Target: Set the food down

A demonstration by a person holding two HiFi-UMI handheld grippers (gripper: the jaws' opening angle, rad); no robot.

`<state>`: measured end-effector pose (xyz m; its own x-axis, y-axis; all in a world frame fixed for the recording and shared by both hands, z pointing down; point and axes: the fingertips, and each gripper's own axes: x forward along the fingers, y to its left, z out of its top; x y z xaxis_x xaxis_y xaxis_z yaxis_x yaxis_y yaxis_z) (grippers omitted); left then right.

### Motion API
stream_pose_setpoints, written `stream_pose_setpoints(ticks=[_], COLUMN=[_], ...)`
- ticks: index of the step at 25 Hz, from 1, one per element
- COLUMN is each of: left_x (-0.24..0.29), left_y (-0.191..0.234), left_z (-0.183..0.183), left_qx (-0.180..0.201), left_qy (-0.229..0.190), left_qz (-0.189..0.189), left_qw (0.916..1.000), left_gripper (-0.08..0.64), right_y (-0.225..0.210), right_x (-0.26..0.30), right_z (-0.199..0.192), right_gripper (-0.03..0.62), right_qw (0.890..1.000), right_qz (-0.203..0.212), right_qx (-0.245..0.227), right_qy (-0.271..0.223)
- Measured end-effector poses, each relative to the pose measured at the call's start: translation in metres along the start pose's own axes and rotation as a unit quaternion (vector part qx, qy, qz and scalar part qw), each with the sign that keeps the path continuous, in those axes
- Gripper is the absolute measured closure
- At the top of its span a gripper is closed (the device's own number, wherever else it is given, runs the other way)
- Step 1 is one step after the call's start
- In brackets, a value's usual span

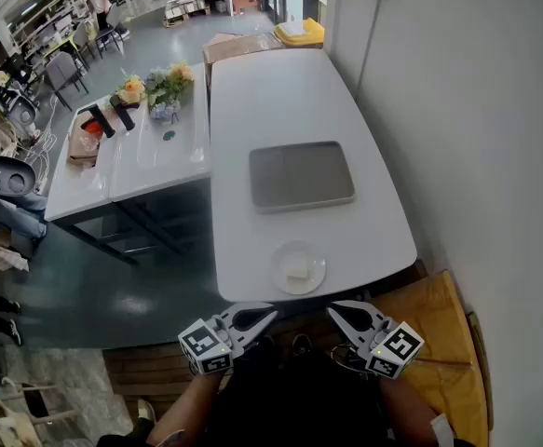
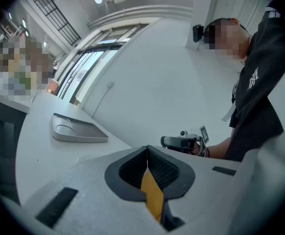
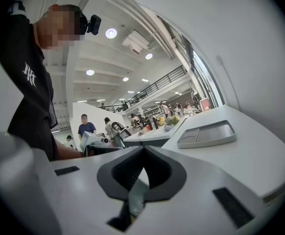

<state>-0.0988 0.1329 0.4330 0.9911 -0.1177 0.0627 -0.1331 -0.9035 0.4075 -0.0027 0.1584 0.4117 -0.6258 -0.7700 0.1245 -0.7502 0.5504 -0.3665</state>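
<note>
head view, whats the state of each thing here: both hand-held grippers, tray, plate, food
left hand-held gripper: shut, empty, just short of the table
right hand-held gripper: shut, empty, level with the left one
tray: flat on the table, nothing in it
plate: on the table near its front edge, holding the food
food: pale block resting on the plate, no gripper on it

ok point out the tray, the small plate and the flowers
tray [image 1: 301, 175], head view, its bare flat middle
small plate [image 1: 278, 266], head view, its left rim
flowers [image 1: 167, 84], head view, the middle of the bunch
</note>
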Motion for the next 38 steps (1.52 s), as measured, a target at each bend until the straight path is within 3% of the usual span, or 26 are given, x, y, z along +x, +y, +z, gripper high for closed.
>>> stream_pose_setpoints(ticks=[11,16,22,25,33,38], left_x=[-0.036,-0.047,-0.052,-0.049,-0.019,0.004], left_y=[0.008,0.019,0.038,0.047,0.071,0.09], left_z=[-0.01,-0.016,-0.026,-0.027,-0.035,-0.034], left_qx=[-0.012,-0.031,-0.06,-0.071,-0.101,-0.129], left_qy=[0.024,0.033,0.072,0.077,0.093,0.09], left_qz=[-0.019,-0.024,-0.032,-0.024,0.019,0.064], left_qw=[0.9995,0.9987,0.9951,0.9942,0.9903,0.9855], left_gripper=[0.552,0.552,0.551,0.549,0.472,0.414], right_y=[0.027,0.025,0.015,0.006,-0.051,-0.093], right_x=[0.026,0.037,0.046,0.049,0.059,0.061], right_z=[-0.002,-0.001,-0.004,-0.006,-0.011,-0.007], right_gripper=[0.588,0.586,0.578,0.476,0.476,0.431], right_qw=[1.0,0.999,0.997,0.996,0.993,0.987], right_qz=[-0.025,-0.039,-0.057,-0.054,-0.024,0.004], right_qx=[-0.005,0.024,0.051,0.065,0.089,0.132], right_qy=[-0.007,-0.008,0.008,0.021,0.073,0.093])
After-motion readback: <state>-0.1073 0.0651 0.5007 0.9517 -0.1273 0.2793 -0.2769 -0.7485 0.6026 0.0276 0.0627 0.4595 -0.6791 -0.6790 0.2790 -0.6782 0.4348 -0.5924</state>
